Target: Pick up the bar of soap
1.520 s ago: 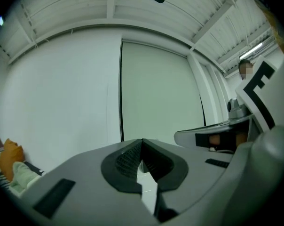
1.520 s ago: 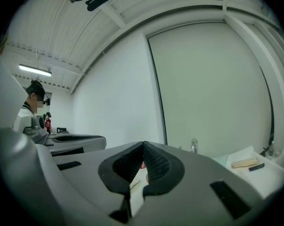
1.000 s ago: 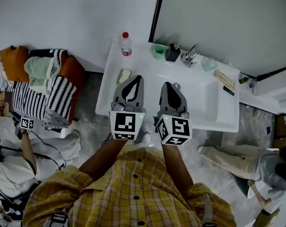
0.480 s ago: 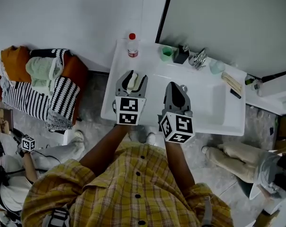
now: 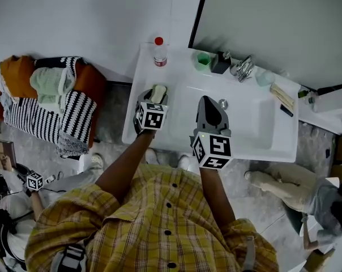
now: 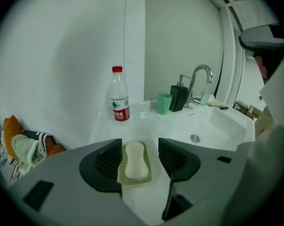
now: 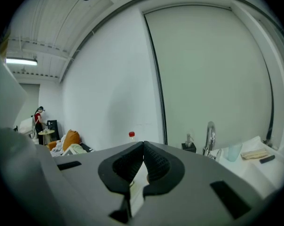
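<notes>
A pale bar of soap (image 6: 135,160) lies in a light green soap dish (image 6: 121,173) on the left ledge of the white washbasin (image 5: 159,129). In the head view the bar of soap (image 5: 158,93) shows just beyond my left gripper (image 5: 151,102). My left gripper (image 6: 138,157) hangs right over the soap, its jaws opening, one pad on each side of the bar and neither touching it. My right gripper (image 5: 209,113) hovers over the basin's front edge with its jaws shut and nothing between them; in its own view the right gripper (image 7: 143,163) points at the wall.
A red-capped plastic bottle (image 6: 119,95) stands behind the soap dish. A green cup (image 6: 164,103), a black dispenser (image 6: 178,96) and the tap (image 6: 200,79) line the back of the basin. Clothes are piled on a seat (image 5: 52,101) to the left. A person (image 5: 298,191) crouches at right.
My left gripper has moved forward and left from the basin's front edge to above the soap, and its jaws have spread apart. The right gripper has stayed about where it was.
</notes>
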Demonstrator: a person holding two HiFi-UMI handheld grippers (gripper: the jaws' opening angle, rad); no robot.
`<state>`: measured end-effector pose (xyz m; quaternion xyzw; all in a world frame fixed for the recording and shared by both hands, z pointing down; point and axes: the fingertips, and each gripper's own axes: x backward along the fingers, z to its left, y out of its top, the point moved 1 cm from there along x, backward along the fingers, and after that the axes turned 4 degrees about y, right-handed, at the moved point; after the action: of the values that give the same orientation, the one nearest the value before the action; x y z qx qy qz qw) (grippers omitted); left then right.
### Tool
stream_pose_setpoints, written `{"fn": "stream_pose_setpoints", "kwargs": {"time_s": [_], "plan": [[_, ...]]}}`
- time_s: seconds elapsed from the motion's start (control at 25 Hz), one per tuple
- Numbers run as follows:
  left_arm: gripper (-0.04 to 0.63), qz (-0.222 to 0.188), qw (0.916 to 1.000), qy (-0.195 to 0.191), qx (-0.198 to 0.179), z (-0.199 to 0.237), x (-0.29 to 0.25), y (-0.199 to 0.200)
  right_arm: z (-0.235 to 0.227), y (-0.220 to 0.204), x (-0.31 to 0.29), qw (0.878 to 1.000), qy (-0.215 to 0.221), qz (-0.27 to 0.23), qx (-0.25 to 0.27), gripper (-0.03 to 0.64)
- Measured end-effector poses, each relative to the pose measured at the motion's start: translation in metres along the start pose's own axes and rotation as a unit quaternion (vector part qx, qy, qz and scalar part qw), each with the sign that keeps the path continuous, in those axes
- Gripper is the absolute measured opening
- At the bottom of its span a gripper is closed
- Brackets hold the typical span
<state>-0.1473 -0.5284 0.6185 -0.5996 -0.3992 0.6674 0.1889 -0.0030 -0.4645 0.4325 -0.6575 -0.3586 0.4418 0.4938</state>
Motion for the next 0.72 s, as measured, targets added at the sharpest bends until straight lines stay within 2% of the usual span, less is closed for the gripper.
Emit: {"fn": "stream_pose_setpoints", "kwargs": {"time_s": [0.28,0.44,0.64,0.72], "plan": [[0.23,0.083,0.9961,-0.007,-0.027,0.005,-0.052,-0.023,-0.01,-0.009,-0.017,1.0,-0.006,0.018,-0.001,0.018],[0.23,0.144,0.9893,-0.024,-0.005,0.003,-0.074,-0.036,-0.017,-0.012,-0.024,1.0,-0.01,0.023,-0.002,0.018],[0.23,0.193,0.9811,-0.011,0.011,0.01,-0.091,-0.046,-0.025,-0.012,-0.029,1.0,-0.012,0.026,-0.003,0.019],[0.225,0.211,0.9775,-0.009,0.006,0.011,-0.094,-0.048,-0.029,-0.01,-0.031,0.999,-0.016,0.026,0.01,0.018]]}}
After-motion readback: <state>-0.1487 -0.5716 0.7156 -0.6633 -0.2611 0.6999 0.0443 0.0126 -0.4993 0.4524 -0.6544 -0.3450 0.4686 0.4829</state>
